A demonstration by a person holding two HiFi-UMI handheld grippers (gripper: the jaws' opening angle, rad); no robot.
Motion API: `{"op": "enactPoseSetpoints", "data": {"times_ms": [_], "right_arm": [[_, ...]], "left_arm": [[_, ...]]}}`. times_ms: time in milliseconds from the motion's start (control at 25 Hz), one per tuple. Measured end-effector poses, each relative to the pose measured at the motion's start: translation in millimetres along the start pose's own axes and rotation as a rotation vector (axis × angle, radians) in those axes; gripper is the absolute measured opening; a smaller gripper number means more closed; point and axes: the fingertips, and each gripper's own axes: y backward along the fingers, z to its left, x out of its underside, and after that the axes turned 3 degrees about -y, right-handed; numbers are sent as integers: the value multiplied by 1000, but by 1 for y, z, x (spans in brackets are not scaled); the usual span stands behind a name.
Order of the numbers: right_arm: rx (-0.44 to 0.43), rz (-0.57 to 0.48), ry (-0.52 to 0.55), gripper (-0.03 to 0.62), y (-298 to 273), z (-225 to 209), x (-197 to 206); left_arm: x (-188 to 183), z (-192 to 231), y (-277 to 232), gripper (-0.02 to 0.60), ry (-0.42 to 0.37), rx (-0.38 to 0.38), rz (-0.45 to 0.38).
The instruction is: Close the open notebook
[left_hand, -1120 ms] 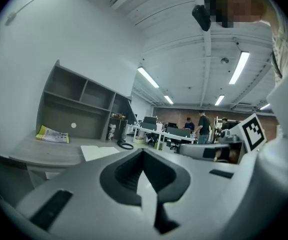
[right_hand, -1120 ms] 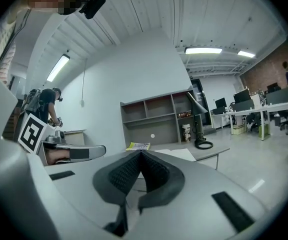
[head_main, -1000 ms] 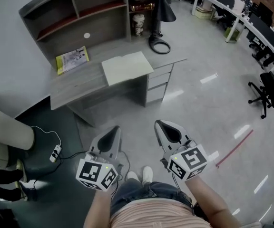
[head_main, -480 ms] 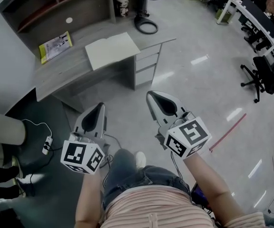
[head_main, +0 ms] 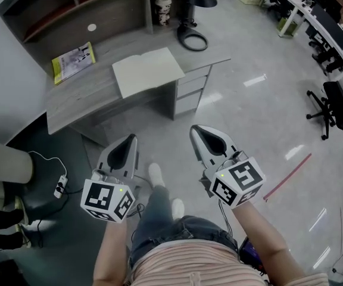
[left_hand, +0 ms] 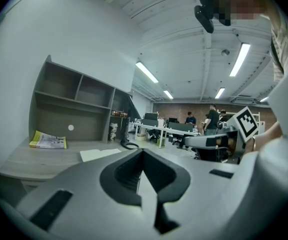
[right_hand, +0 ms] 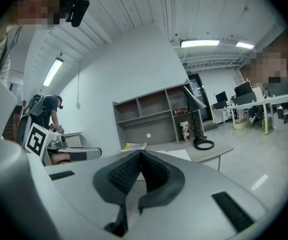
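You've stepped closer to the desk, yet the notebook lies open on it, well out of reach. Your left gripper and right gripper are clenched on nothing (closing hasn't begun).

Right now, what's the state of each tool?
Left tool: closed, holding nothing.
Right tool: closed, holding nothing.

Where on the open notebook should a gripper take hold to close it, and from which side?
Probably the free outer edge of the open notebook, coming in from the front of the desk. The notebook lies flat near that front edge, while the shelves block the back.
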Motion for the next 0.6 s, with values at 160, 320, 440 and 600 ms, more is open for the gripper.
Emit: {"op": "enactPoseSetpoints", "data": {"times_ms": [160,320,440,600], "right_arm": [[19,18,-21,8,-33,-13,5],[25,33,-40,8,-75,-26,5],[30,47,-40,8,-105,-35,1],[45,65,-44,8,-144,-48,-3]], "left_arm": [[0,28,-23,11,3,4,12],[-1,65,-46,11,-9,-29,11],[-1,91,-65,11,-2,-35,13],[-3,123,-90,11,5,-24,28]]}}
